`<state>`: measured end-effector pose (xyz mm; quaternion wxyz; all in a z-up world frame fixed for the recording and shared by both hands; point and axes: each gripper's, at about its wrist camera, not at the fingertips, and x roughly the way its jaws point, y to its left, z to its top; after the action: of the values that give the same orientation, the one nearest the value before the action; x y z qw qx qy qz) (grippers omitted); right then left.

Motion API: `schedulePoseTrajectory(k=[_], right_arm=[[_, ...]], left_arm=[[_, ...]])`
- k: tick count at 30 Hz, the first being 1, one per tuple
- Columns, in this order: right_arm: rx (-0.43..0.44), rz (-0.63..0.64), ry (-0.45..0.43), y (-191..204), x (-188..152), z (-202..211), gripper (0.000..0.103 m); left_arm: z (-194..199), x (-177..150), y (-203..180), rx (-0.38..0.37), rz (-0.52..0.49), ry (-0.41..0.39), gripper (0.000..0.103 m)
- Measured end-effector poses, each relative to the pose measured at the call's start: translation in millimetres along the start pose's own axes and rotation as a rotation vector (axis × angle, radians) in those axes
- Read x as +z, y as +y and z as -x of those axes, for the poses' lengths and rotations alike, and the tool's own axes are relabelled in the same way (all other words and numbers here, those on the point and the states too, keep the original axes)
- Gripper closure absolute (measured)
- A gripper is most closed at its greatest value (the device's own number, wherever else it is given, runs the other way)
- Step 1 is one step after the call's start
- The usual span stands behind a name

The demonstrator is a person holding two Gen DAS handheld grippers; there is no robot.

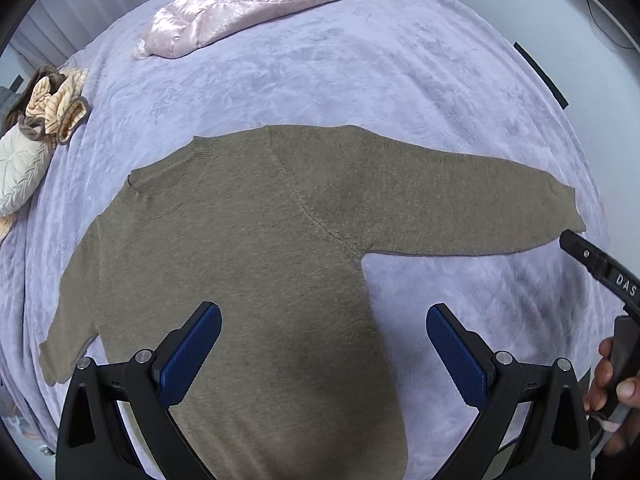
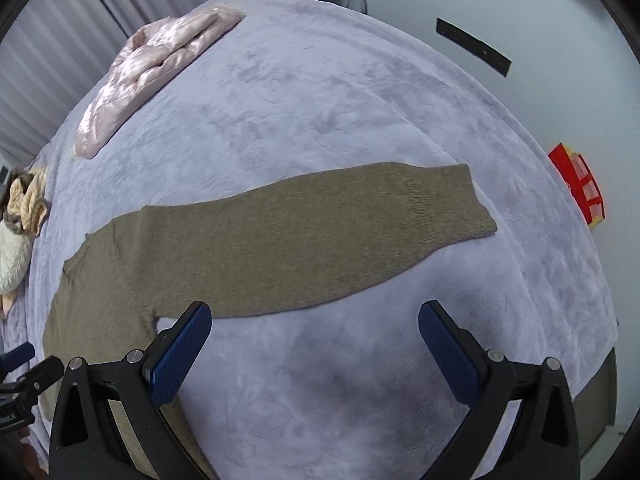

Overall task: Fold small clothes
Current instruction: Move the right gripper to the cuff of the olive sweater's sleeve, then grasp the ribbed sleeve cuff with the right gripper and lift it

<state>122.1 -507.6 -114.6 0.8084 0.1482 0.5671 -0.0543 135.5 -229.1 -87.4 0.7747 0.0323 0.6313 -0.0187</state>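
Our left gripper (image 1: 324, 316) is spread wide, its 2 blue pads (image 1: 192, 354) far apart with nothing between them. It hangs over the lower body of the sweater (image 1: 248, 248), and we cannot tell whether the fingers touch the knit. The sweater lies flat and spread out ahead of this gripper on the blanket (image 1: 320, 80), neck away from us and to the left, 1 sleeve reaching left and down, the other stretched far to the right. At the end of that right sleeve (image 1: 480, 204) we see the tip of our right gripper (image 1: 572, 240) coming in from the right edge, just beside the cuff, with a hand (image 1: 608, 384) on its grip below.

From the right wrist view, our right gripper (image 2: 315, 320) is also wide open and holds nothing. Its left pad (image 2: 182, 354) sits just at the sweater's underarm, and bare blanket (image 2: 320, 380) shows between the fingers. The sleeve (image 2: 300, 236) lies straight across ahead of it, the ribbed cuff (image 2: 456, 200) ahead and to the right.

Further off, ahead and left of both grippers, a pink quilted garment (image 1: 256, 0) lies folded on the blanket. Far to the left, at the blanket's edge, sit a cream cushion (image 1: 20, 168) and a striped tan piece of clothing (image 1: 56, 104). Off to the right of the right gripper, past the blanket, is a red box (image 2: 578, 188).
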Motion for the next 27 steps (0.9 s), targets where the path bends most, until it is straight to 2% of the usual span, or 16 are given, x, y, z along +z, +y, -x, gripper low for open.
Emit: schedulePoseTrajectory(k=[6, 10, 13, 14, 15, 16, 18, 20, 23, 27], right_arm=[[0.058, -0.099, 0.013, -56.0, 18.8, -43.8, 0.000], [0.115, -0.173, 0.017, -80.2, 29.0, -74.2, 0.000], [0.136, -0.200, -0.041, -87.9, 36.9, -83.1, 0.006], [0.139, -0.206, -0.064, -89.9, 40.1, -83.4, 0.014], [0.150, -0.216, -0.078, -92.4, 43.1, -83.9, 0.027], [0.158, -0.230, -0.084, -95.8, 46.6, -85.1, 0.036], [0.193, -0.264, -0.090, -105.1, 51.1, -85.2, 0.067], [0.249, -0.277, -0.099, -110.2, 51.9, -81.9, 0.079], [0.289, -0.264, -0.112, -113.3, 50.4, -79.0, 0.081], [0.337, -0.319, -0.091, -123.2, 48.9, -89.0, 0.080]], left_arm=[[-12.3, -0.7, -26.2, 0.019, -0.044, 0.035, 0.000], [-18.8, -2.3, -27.2, 0.034, -0.038, 0.058, 0.000], [-23.3, -4.9, -23.1, 0.049, -0.025, 0.074, 0.000], [-24.3, -5.3, -21.1, 0.056, -0.021, 0.076, 0.000], [-25.3, -5.6, -18.5, 0.059, -0.015, 0.078, 0.000], [-26.3, -5.3, -16.3, 0.062, -0.006, 0.081, 0.000], [-27.3, -4.3, -12.3, 0.062, 0.010, 0.083, 0.000], [-26.6, -3.4, -8.6, 0.057, 0.029, 0.078, 0.000], [-25.1, -2.0, -4.2, 0.049, 0.051, 0.075, 0.000], [-24.5, -2.5, 1.6, 0.058, 0.072, 0.076, 0.000]])
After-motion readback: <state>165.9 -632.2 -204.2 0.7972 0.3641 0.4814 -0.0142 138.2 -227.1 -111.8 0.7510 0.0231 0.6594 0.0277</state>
